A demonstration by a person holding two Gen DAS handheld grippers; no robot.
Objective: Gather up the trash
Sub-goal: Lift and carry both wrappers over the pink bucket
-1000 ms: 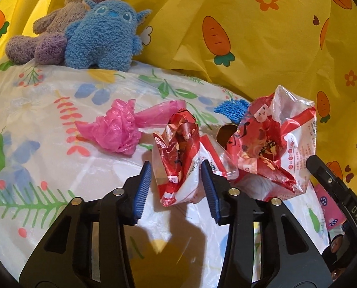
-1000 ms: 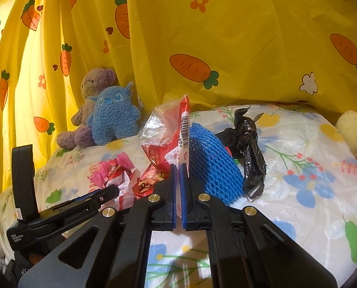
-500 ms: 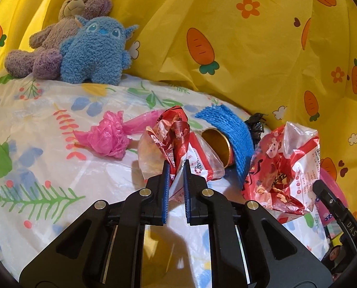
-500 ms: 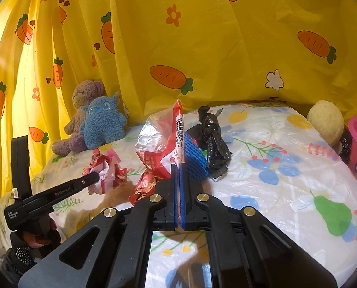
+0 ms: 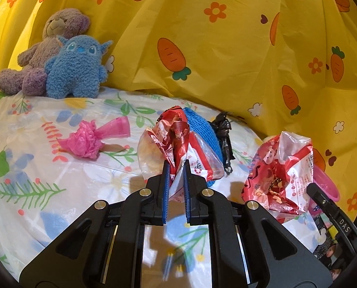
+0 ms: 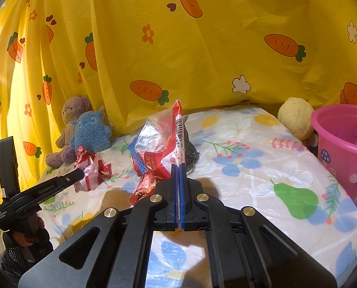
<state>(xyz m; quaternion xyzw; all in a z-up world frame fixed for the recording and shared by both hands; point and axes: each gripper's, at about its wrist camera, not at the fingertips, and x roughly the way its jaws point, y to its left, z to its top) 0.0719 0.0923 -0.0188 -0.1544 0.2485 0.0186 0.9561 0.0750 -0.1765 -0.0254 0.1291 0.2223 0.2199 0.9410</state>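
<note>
Left to right: pink crumpled bag (image 5: pixel 86 141) lying loose on the floral surface (image 5: pixel 34 180), well apart from both grippers. Left hand-held gripper (image 5: pixel 176 168) nearly closed, pinching a red-and-clear snack wrapper (image 5: pixel 178 144) lifted off the surface. Blue foam net (image 5: pixel 203 129) and black bag (image 5: pixel 224 132) just behind it. Right hand-held gripper (image 6: pixel 179 170) fully closed on a second red wrapper (image 6: pixel 161 141), held upright. Pink bucket (image 6: pixel 341 144) at far right edge.
</note>
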